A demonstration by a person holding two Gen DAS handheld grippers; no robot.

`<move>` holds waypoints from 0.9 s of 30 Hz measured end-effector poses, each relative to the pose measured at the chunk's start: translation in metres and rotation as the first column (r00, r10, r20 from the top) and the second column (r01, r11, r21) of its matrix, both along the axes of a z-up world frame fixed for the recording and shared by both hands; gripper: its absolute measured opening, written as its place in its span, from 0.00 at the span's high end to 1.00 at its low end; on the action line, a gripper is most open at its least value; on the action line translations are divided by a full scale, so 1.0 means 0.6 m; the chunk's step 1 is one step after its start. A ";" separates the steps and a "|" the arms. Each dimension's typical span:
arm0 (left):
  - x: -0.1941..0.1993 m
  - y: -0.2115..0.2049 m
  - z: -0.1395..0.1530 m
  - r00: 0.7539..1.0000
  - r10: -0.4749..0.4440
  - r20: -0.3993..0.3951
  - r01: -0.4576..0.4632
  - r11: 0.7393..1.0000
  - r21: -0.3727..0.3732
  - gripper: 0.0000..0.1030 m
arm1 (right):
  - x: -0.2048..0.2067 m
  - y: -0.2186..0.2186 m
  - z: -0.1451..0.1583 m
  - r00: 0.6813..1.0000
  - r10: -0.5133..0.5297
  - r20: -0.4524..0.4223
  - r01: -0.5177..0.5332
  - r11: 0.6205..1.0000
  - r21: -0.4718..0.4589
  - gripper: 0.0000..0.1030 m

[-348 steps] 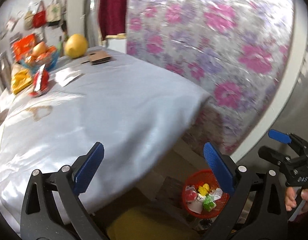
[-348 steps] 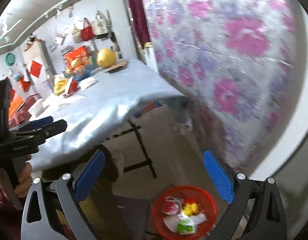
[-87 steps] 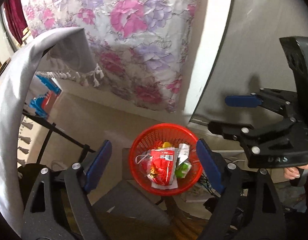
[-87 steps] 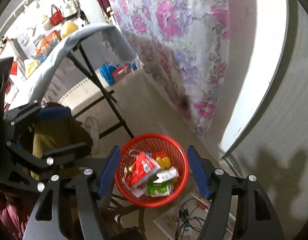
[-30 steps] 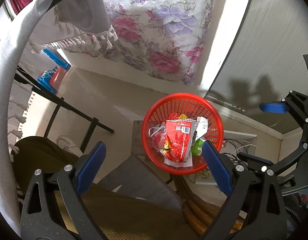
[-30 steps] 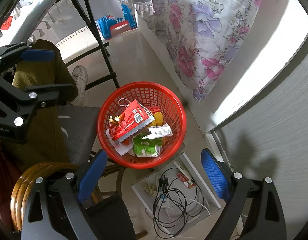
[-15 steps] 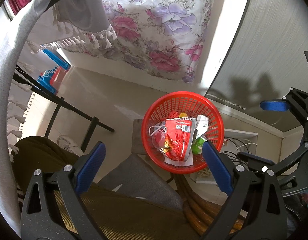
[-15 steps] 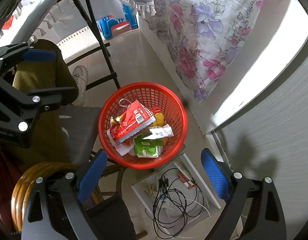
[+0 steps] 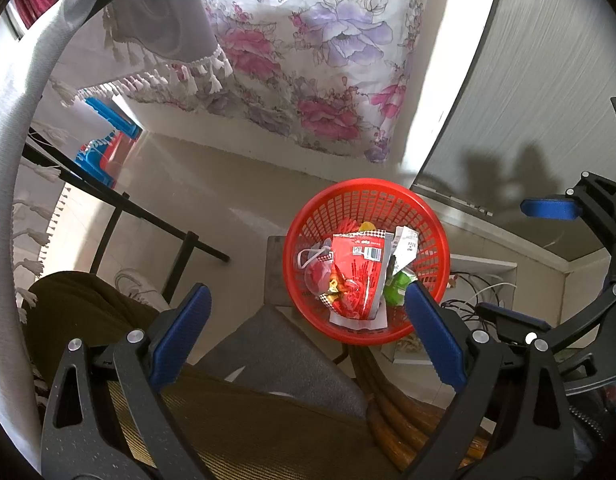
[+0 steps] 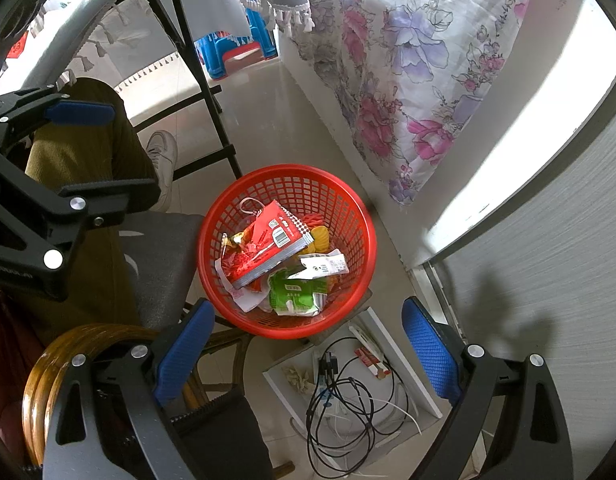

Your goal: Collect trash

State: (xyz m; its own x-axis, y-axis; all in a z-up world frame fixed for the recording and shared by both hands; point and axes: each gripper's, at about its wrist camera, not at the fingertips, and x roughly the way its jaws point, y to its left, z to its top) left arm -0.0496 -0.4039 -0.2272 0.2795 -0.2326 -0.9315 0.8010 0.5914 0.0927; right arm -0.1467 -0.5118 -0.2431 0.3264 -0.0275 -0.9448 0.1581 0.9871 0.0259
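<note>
A red mesh basket [image 9: 427, 216] [image 10: 347, 208] stands on the floor below both grippers. It holds trash: a red snack bag [image 9: 357, 268] [image 10: 268, 244], a green wrapper [image 9: 395, 290] [image 10: 294, 292], a white wrapper [image 10: 323, 264] and something yellow [image 10: 319, 238]. My left gripper [image 9: 308, 336] is open and empty above the basket's near side. My right gripper [image 10: 304, 348] is open and empty, above the basket's near rim. Each gripper also shows in the other's view: the right [image 9: 547, 264], the left [image 10: 84, 152].
A grey-clothed folding table [image 9: 12, 128] [image 10: 88, 4] stands to the left, with blue and red stools [image 10: 236, 50] under it. A flowered curtain [image 9: 308, 52] hangs behind. A white tray with cables [image 10: 347, 384] lies by the basket. My leg [image 10: 80, 148] and a rattan chair [image 10: 60, 364] are near.
Over the last second both grippers stay nearly still above the basket. Earlier they swung from the table down over the basket, and the red snack bag came to lie in it.
</note>
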 end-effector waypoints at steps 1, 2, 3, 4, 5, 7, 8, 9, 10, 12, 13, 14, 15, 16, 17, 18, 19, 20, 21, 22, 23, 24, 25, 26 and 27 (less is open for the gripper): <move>0.000 0.000 0.000 1.000 0.000 0.000 0.000 1.000 0.000 0.09 | 0.002 0.001 0.000 1.000 0.000 0.000 0.000 1.000 0.000 0.10; 0.000 0.001 0.000 1.000 0.000 0.000 0.000 1.000 0.000 0.09 | 0.002 0.001 0.000 1.000 0.000 0.000 0.000 1.000 0.000 0.10; 0.000 0.000 0.000 1.000 0.000 -0.001 0.000 1.000 0.001 0.09 | 0.002 0.001 0.000 1.000 0.001 0.000 -0.001 1.000 0.000 0.10; 0.000 0.000 0.000 1.000 0.000 0.000 0.000 1.000 0.001 0.09 | 0.001 0.001 0.000 1.000 0.001 0.000 -0.001 1.000 0.000 0.10; 0.000 0.000 0.000 1.000 0.000 0.000 0.000 1.000 0.002 0.09 | 0.002 0.001 0.000 1.000 0.001 0.000 -0.001 1.000 0.000 0.10; -0.001 0.000 -0.002 1.000 -0.002 0.001 0.002 1.000 0.003 0.09 | 0.001 0.001 0.000 1.000 0.001 0.000 -0.001 1.000 0.000 0.10; -0.002 0.000 -0.002 1.000 -0.002 0.001 0.002 1.000 0.004 0.09 | 0.001 0.001 0.000 1.000 0.001 0.000 -0.001 1.000 0.000 0.10; -0.001 -0.001 -0.002 1.000 -0.001 0.000 0.001 1.000 0.003 0.09 | 0.001 0.001 0.000 1.000 0.001 0.000 -0.001 1.000 0.000 0.10; -0.002 0.000 -0.003 1.000 -0.002 0.001 0.002 1.000 0.004 0.09 | 0.001 0.001 0.000 1.000 0.001 0.000 -0.001 1.000 0.000 0.10; -0.003 0.002 -0.004 1.000 -0.002 0.001 0.002 1.000 0.005 0.09 | 0.001 0.001 0.000 1.000 0.001 0.000 -0.001 1.000 0.000 0.10; -0.003 0.000 -0.003 1.000 -0.002 0.001 0.002 1.000 0.004 0.09 | 0.001 0.001 0.000 1.000 0.001 0.000 -0.001 1.000 0.000 0.10; -0.003 -0.001 -0.003 1.000 -0.001 0.001 0.001 1.000 0.004 0.09 | 0.001 0.001 0.000 1.000 0.001 0.001 -0.001 1.000 0.000 0.10; -0.003 -0.001 -0.003 1.000 -0.002 0.001 0.002 1.000 0.005 0.09 | 0.002 0.001 0.000 1.000 0.001 0.001 -0.001 1.000 0.000 0.10; -0.004 0.000 -0.004 1.000 -0.002 0.001 0.002 1.000 0.006 0.09 | 0.001 0.001 0.000 1.000 0.001 0.000 -0.001 1.000 0.000 0.10; -0.004 0.000 -0.004 1.000 -0.002 0.001 0.002 1.000 0.006 0.09 | 0.001 0.001 0.000 1.000 0.001 0.000 -0.001 1.000 0.000 0.10; -0.004 -0.001 -0.004 1.000 -0.002 0.001 0.002 1.000 0.005 0.09 | 0.001 0.001 0.000 1.000 0.001 0.000 -0.001 1.000 0.000 0.10; -0.004 0.000 -0.004 1.000 -0.002 0.001 0.002 1.000 0.006 0.09 | 0.001 0.001 0.000 1.000 0.002 0.000 -0.002 1.000 0.000 0.10; -0.004 0.001 -0.005 1.000 -0.003 0.001 0.003 1.000 0.006 0.09 | 0.000 0.001 0.000 1.000 0.001 0.001 -0.001 1.000 0.000 0.10; -0.004 0.000 -0.005 1.000 -0.003 0.001 0.003 1.000 0.006 0.09 | 0.000 0.001 0.000 1.000 0.001 0.001 -0.001 1.000 0.001 0.10; -0.004 0.000 -0.005 1.000 -0.003 0.002 0.003 1.000 0.007 0.09 | 0.001 0.002 0.000 1.000 0.001 0.002 -0.001 1.000 0.001 0.10; -0.004 -0.001 -0.005 1.000 -0.003 0.002 0.003 1.000 0.007 0.09 | 0.002 0.002 0.000 1.000 0.001 0.002 -0.001 1.000 0.001 0.10; -0.004 0.001 -0.006 1.000 -0.004 0.003 0.004 1.000 0.008 0.09 | 0.002 0.003 0.000 1.000 0.001 0.002 -0.001 1.000 0.001 0.10; -0.004 -0.001 -0.005 1.000 -0.002 0.003 0.002 1.000 0.007 0.09 | 0.002 0.003 0.000 1.000 0.001 0.001 -0.001 1.000 0.001 0.10; -0.004 -0.001 -0.005 1.000 -0.001 0.003 0.001 1.000 0.007 0.09 | 0.002 0.003 0.000 1.000 0.001 0.001 -0.001 1.000 0.001 0.10; -0.005 0.000 -0.006 1.000 -0.001 0.003 0.001 1.000 0.007 0.09 | 0.002 0.003 0.001 1.000 0.001 0.002 -0.001 1.000 0.000 0.10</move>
State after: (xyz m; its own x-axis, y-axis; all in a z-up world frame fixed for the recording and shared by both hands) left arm -0.0525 -0.4041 -0.2307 0.2822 -0.2265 -0.9322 0.8016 0.5896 0.0995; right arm -0.1453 -0.5101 -0.2427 0.3281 -0.0271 -0.9443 0.1573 0.9872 0.0263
